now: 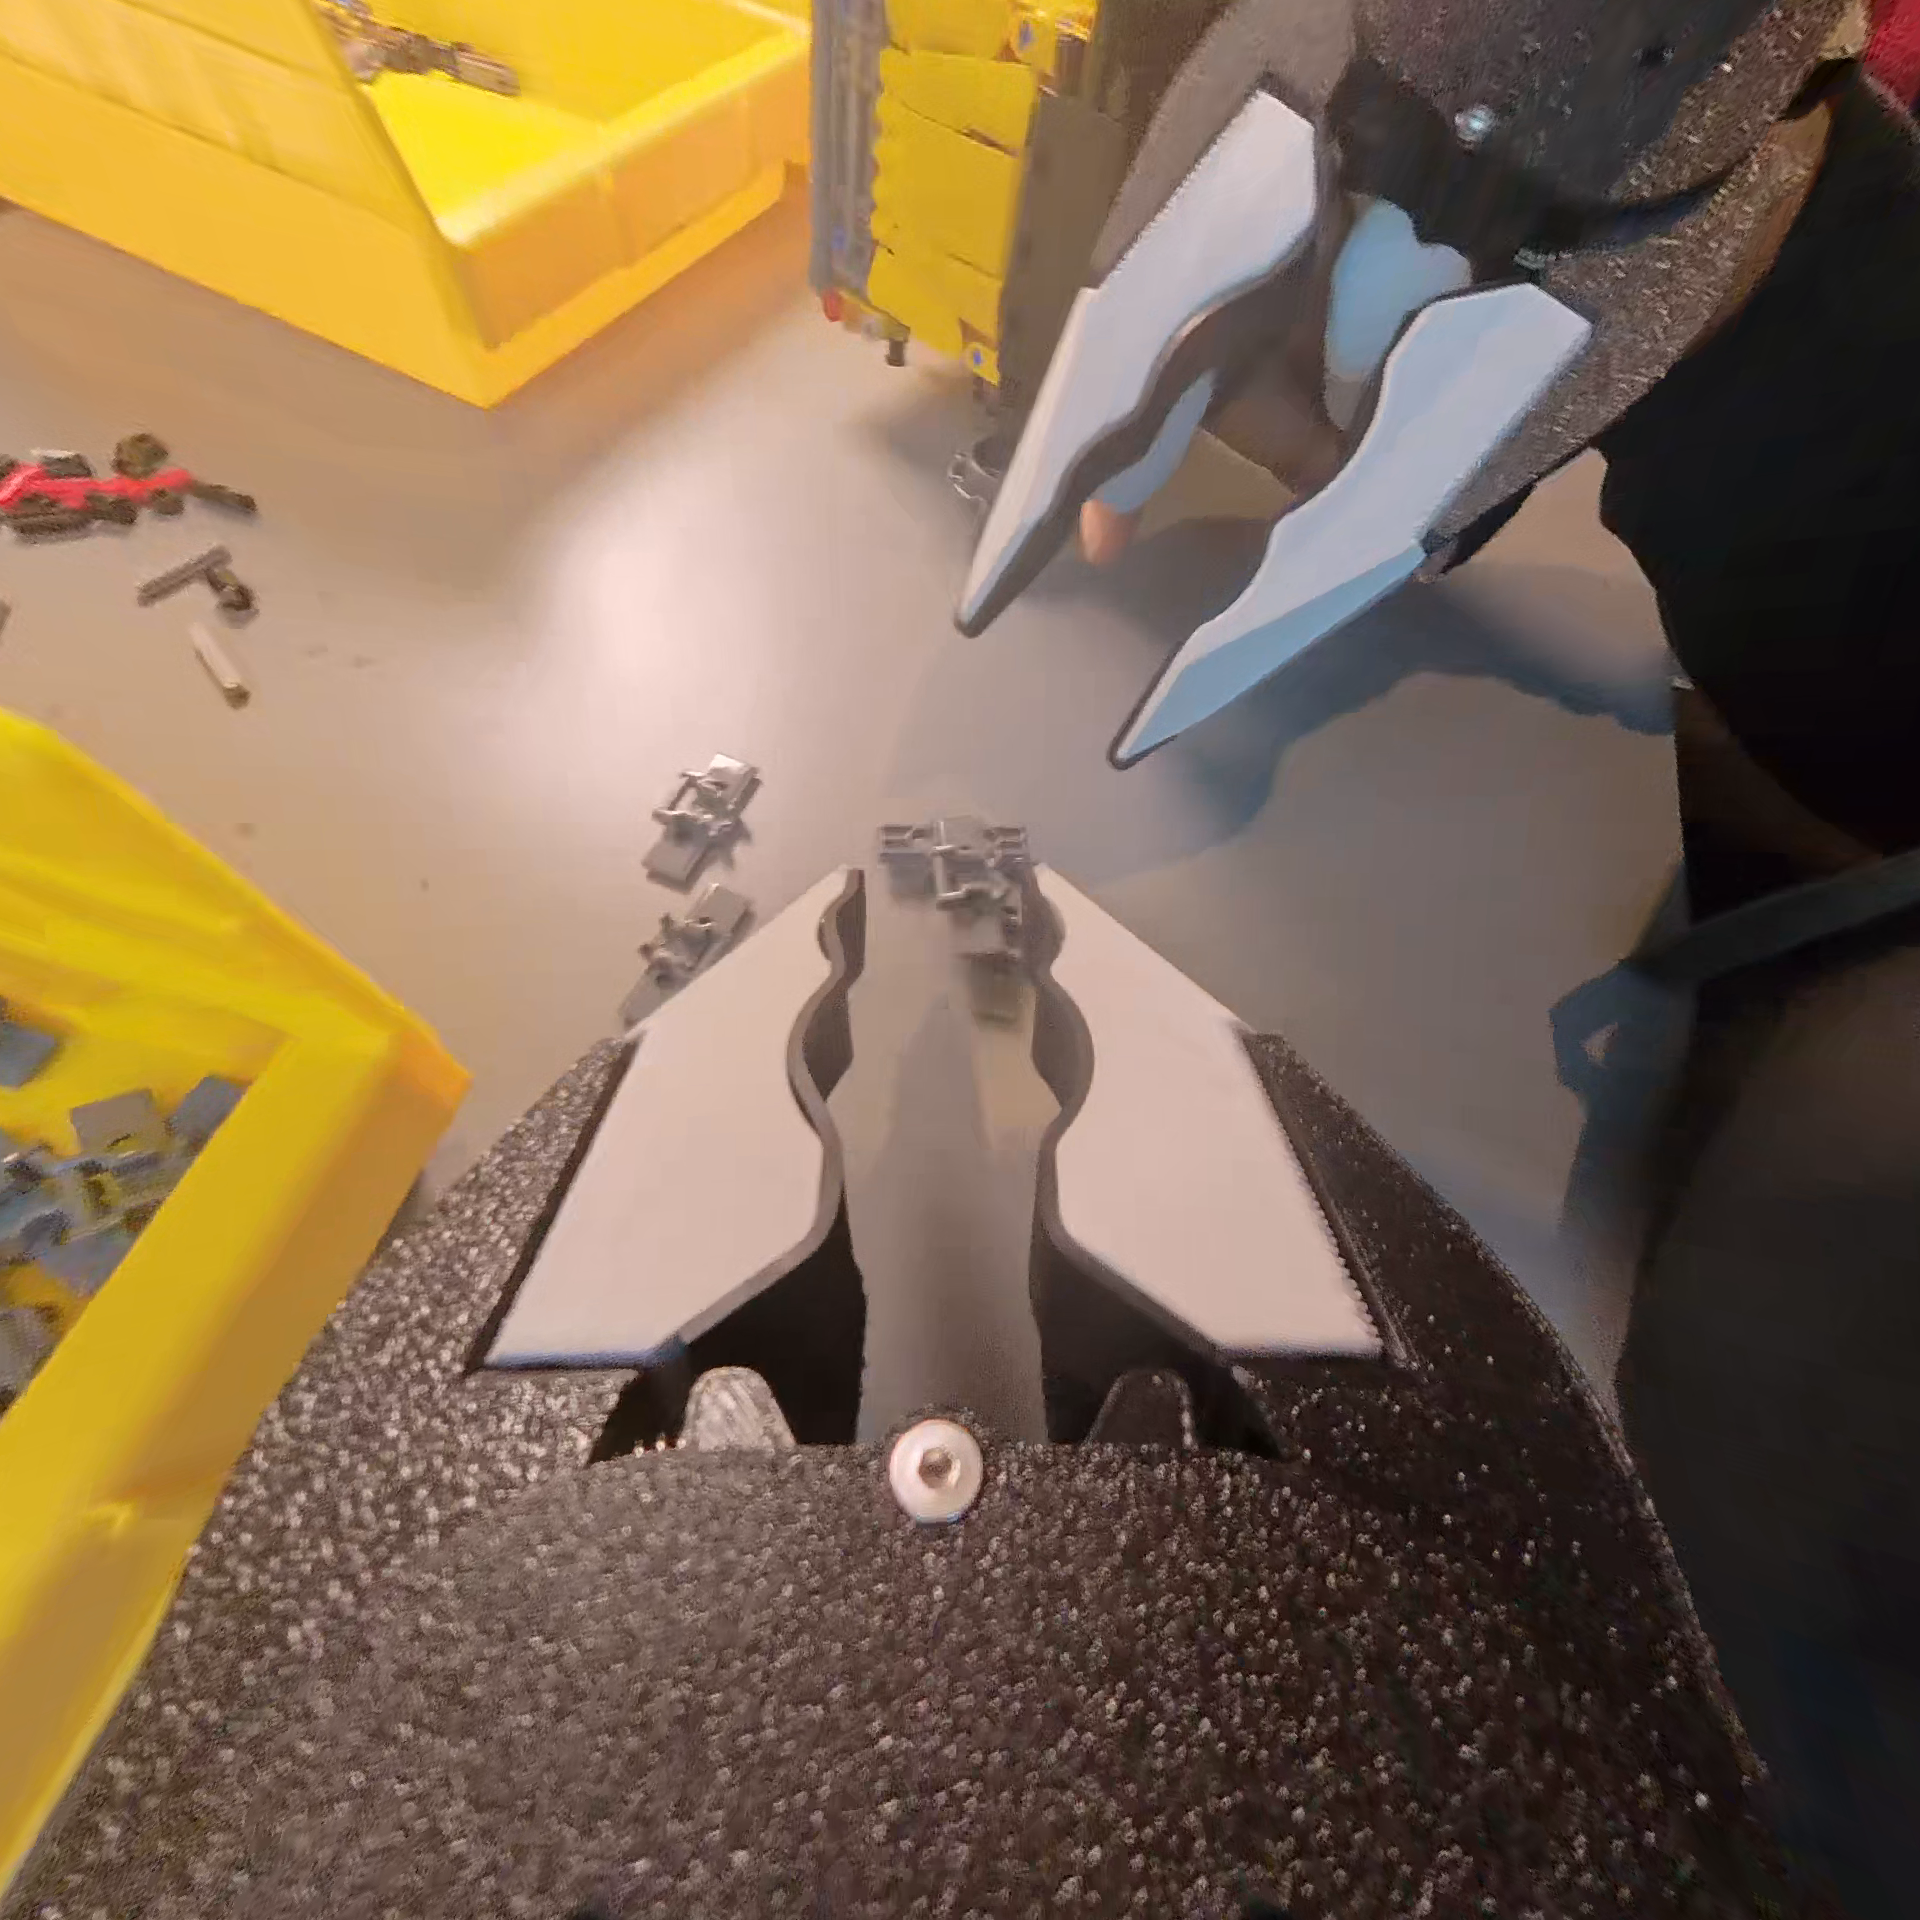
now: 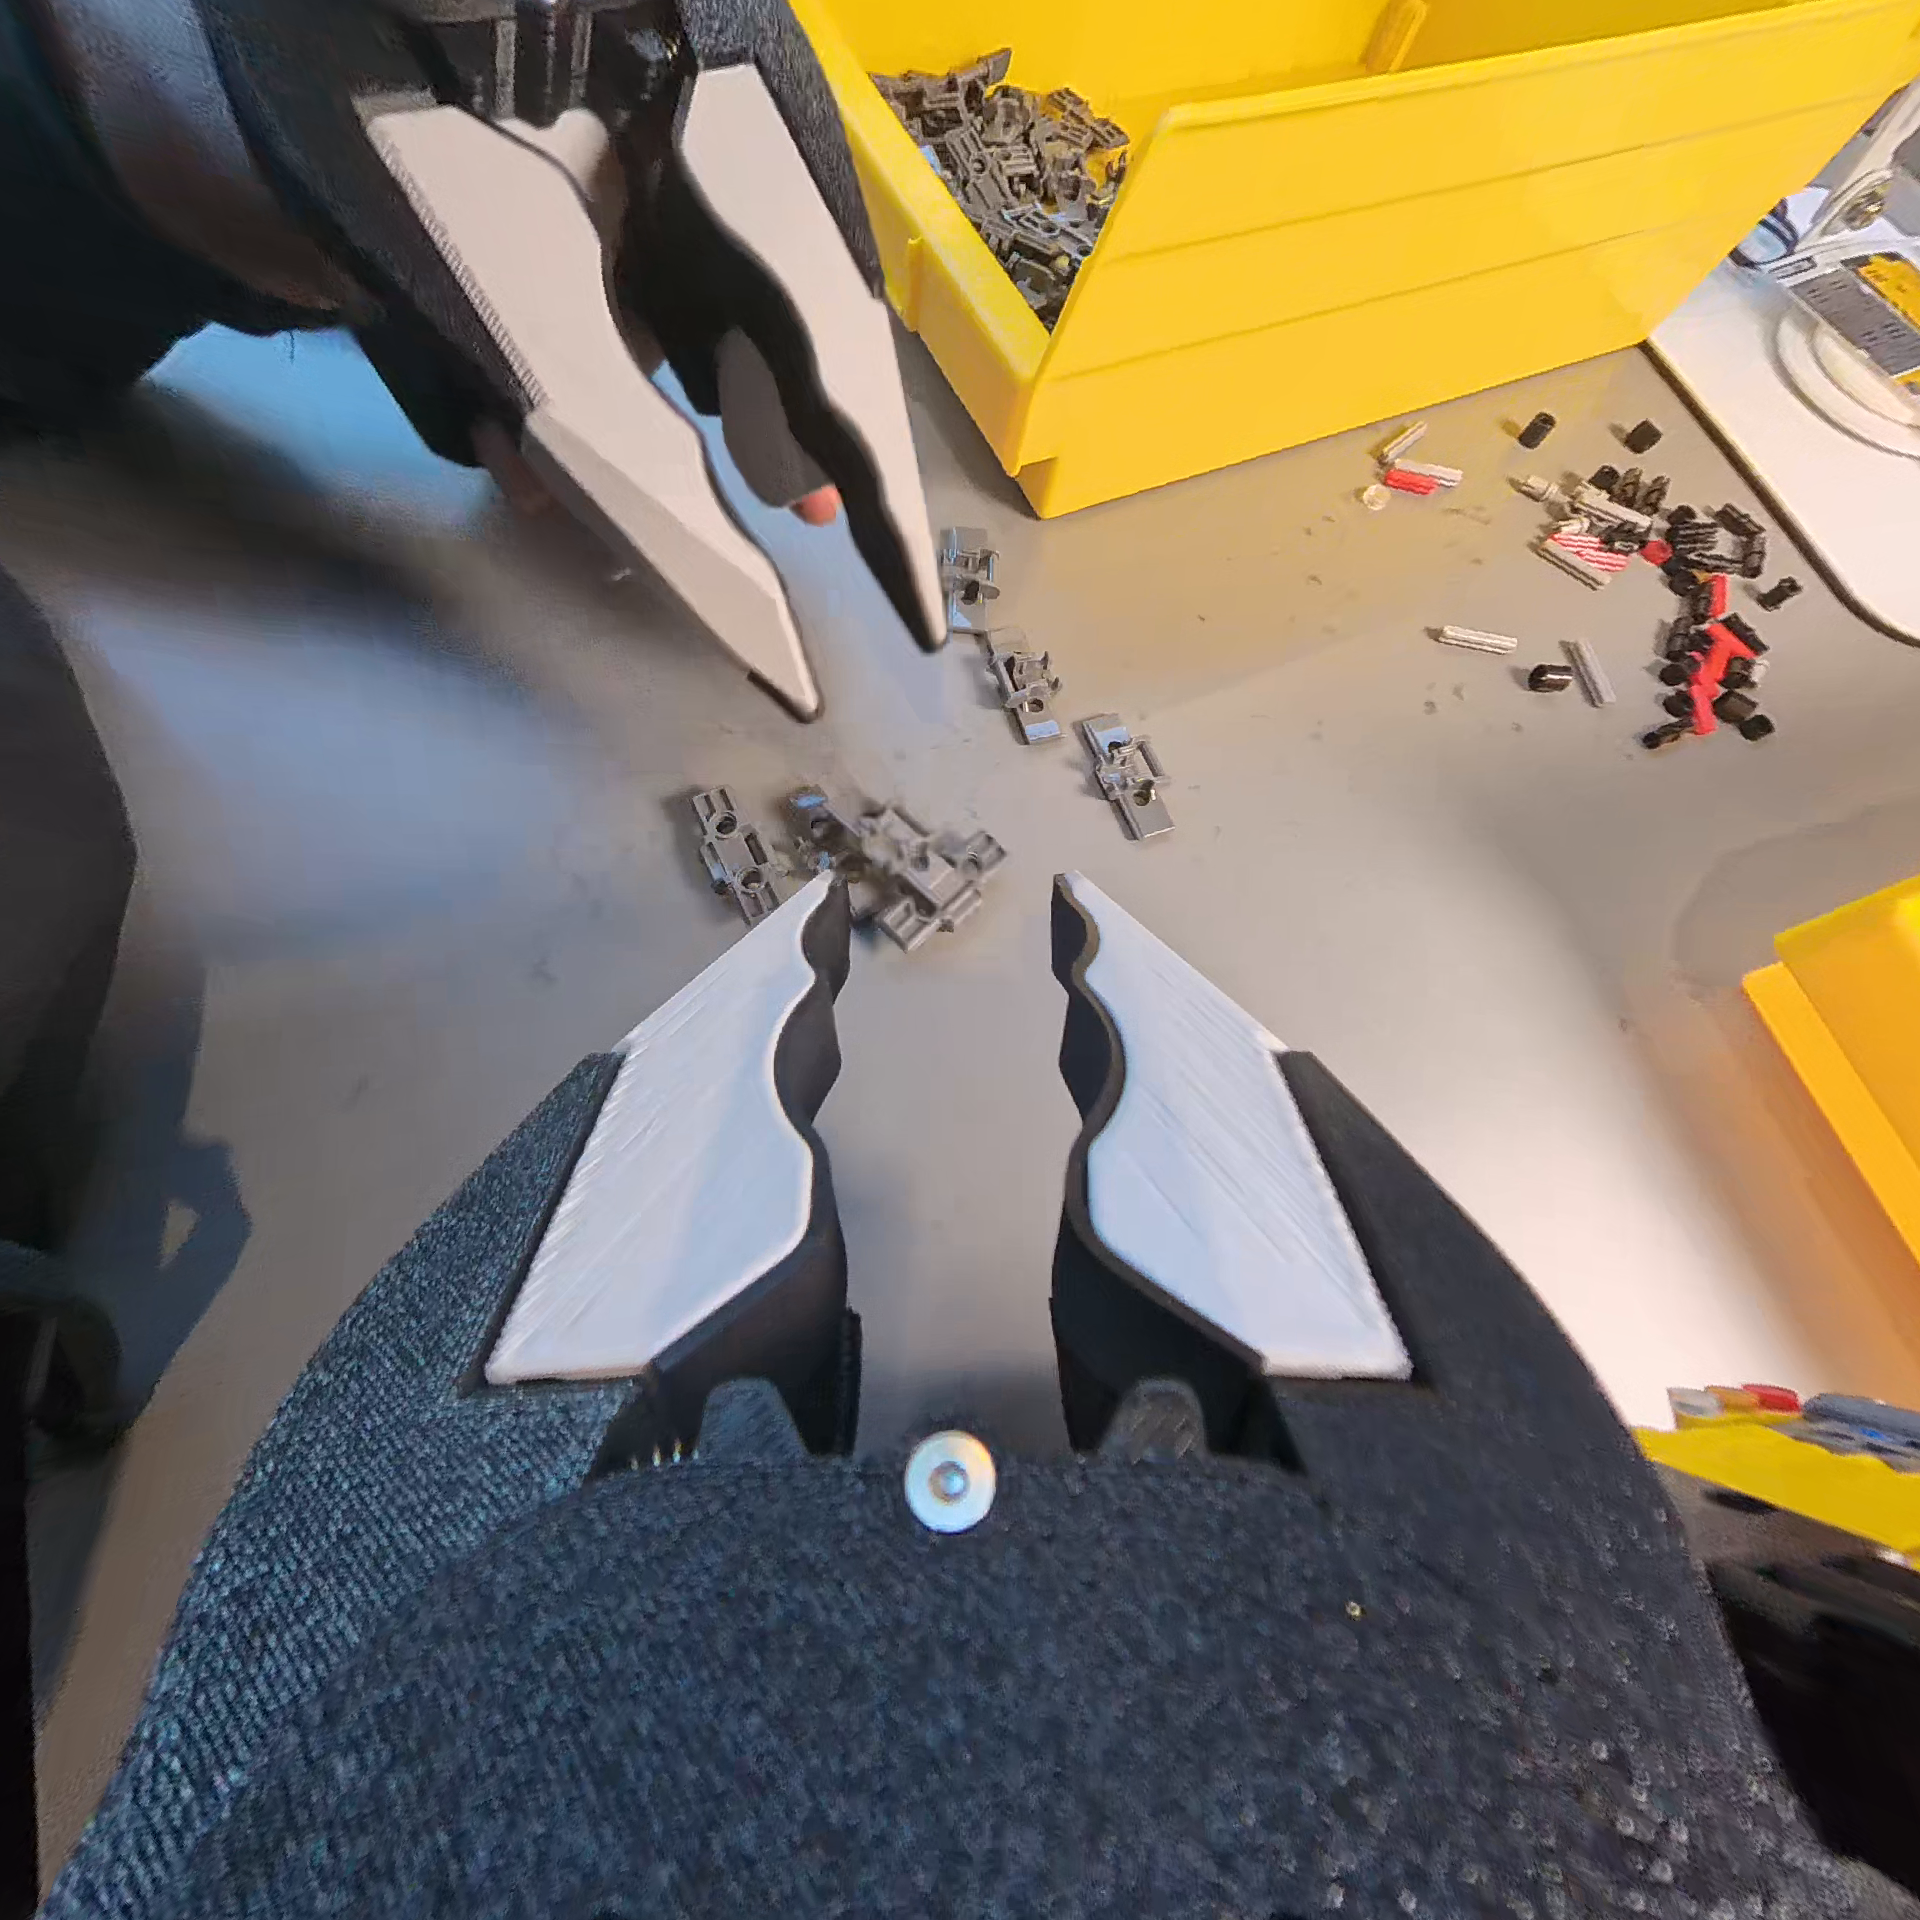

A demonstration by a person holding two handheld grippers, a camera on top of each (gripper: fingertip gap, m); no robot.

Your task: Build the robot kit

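**Both tongs over the grey link cluster**

Presently the left tongs [image 1: 945,883] are standing narrowly parted and holding nothing, tips straddling the near end of a cluster of grey track links [image 1: 961,883] lying on the table [image 1: 520,665]. The cluster's long axis is running away between the tips. The right tongs [image 2: 940,883] are gaping wider, empty, tips hovering just short of the same cluster, its left tip nearly touching; from that side the links are lying crosswise. Three single links [image 2: 1023,681] are sitting beyond in a loose line. Further out, a yellow bin [image 2: 1299,270] is holding many more, and black-and-red pieces [image 2: 1704,623] are lying scattered.
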